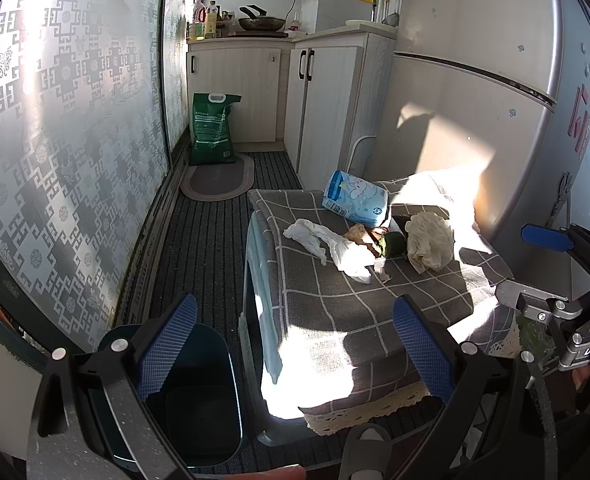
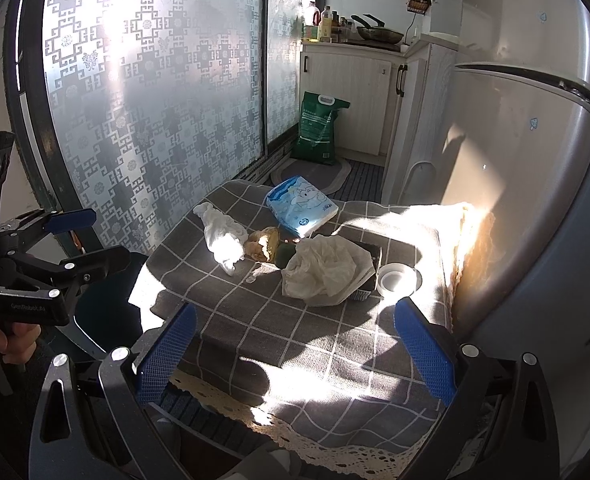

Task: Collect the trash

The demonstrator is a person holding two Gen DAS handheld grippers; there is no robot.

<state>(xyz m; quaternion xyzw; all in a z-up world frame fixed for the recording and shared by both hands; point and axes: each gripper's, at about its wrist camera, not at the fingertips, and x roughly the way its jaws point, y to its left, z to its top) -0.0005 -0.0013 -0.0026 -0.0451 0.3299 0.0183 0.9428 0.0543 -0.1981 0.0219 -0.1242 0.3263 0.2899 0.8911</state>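
Left gripper (image 1: 295, 354): blue-padded fingers spread wide apart, nothing between them; it hangs over the near left corner of the table, above the floor and the bin.
Right gripper (image 2: 295, 354): fingers likewise wide apart and empty, held over the near edge of the table; in the left wrist view it shows at the right margin.
Hand (image 2: 3, 344): grips the handle of the left tool, seen at the left edge of the right wrist view.
Bin (image 1: 199, 396): dark, open-topped, on the floor just beside the table's left side, below the left tool's left finger.
Table (image 1: 355, 312): low, covered by a grey checked cloth with a lace hem, half in strong sunlight.
White crumpled tissue (image 1: 331, 248): lies toward the left of the trash cluster, long and twisted.
Crumpled white plastic bag (image 2: 323, 270): on the right of the cluster, resting against a dark tray.
Food scraps (image 2: 261, 244): a brownish lump between tissue and bag, with a dark green piece (image 1: 393, 245) touching it.
Tissue pack (image 2: 301, 208): blue and white, at the far side of the table, behind the scraps.
Tape roll (image 2: 397, 278): white, just right of the tray.
Fridge (image 1: 475, 80): stands against the table's right side.
Green sack (image 1: 211, 126): upright on the floor by the cabinets.
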